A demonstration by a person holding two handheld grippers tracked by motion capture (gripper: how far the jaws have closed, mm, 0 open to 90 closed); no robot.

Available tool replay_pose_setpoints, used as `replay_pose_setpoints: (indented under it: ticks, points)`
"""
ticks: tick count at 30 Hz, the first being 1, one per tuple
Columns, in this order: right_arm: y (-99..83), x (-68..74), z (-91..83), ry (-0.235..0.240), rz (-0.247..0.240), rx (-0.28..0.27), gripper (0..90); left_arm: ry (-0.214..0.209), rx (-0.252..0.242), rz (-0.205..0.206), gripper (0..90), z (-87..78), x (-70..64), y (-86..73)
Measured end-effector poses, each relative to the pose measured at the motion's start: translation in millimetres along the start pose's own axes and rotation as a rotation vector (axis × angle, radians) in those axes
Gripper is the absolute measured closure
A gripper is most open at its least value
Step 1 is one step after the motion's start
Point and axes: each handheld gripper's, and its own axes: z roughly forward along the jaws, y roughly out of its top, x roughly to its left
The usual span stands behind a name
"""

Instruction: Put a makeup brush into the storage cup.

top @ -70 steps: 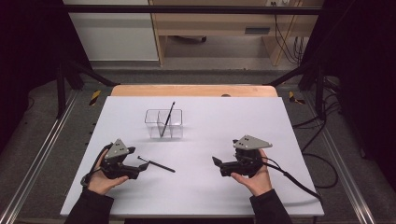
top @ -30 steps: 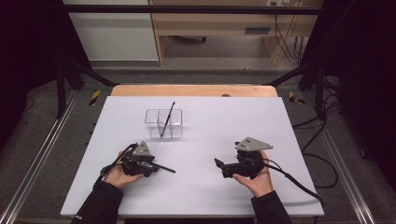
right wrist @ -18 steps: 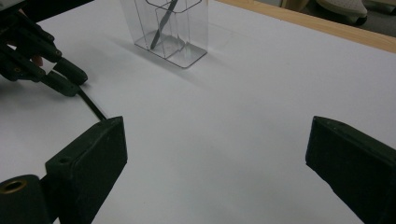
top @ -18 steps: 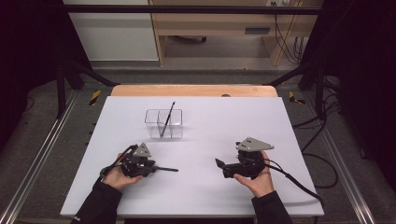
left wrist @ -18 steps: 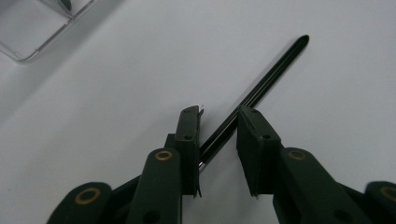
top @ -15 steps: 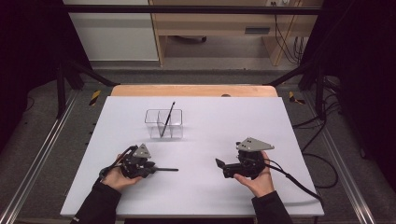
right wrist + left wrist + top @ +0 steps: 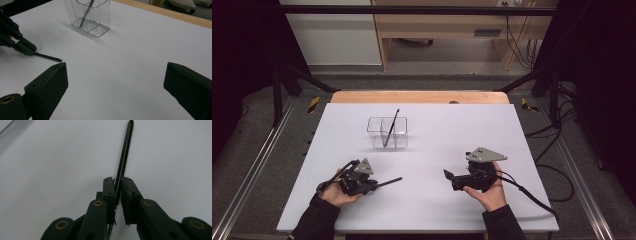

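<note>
A thin black pen [image 7: 387, 182] lies low on the white table [image 7: 512, 130] at the front left, and my left gripper [image 7: 371, 186] is shut on it. In the left gripper view the pen [image 7: 124, 157] runs forward from between the two closed jaws of that gripper [image 7: 118, 185]. My right gripper [image 7: 449, 176] rests at the front right, open, with nothing between its widely spread jaws [image 7: 113, 82]. A clear divided holder [image 7: 386, 133] stands mid-table with another black pen [image 7: 391, 126] leaning inside it. The right gripper view shows the holder [image 7: 88, 15] and the held pen [image 7: 48, 57] to the left.
A wooden strip [image 7: 419, 97] borders the table's far edge. Metal frame rails [image 7: 257, 165] run along both sides, and cables [image 7: 557, 165] trail on the floor at the right.
My left gripper moved right to the lying pen and shut on it; the pen has turned slightly to point right. The right gripper has stayed in place and open.
</note>
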Motion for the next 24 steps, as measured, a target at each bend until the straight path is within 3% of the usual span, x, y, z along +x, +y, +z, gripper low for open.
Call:
replay_pose_setpoints:
  ticks: [9,13,17,24]
  points:
    - [-0.2,-0.7,-1.6,-0.001,0.002,-0.003,6.1,0.014,0.003,-0.029,83.2,-0.5,-3.0,-0.3]
    - [0.4,-1.5,-1.8,-0.003,0.0,-0.003,6.1,0.028,0.011,-0.007,79.4,-2.9,0.0,4.3]
    - [1.7,-3.1,-2.6,-0.004,0.001,-0.003,6.1,0.035,0.064,0.02,75.2,-1.1,0.6,10.3]
    - [2.3,-4.2,-2.6,-0.003,-0.005,0.003,6.1,0.03,0.146,0.031,74.2,2.6,3.3,19.2]
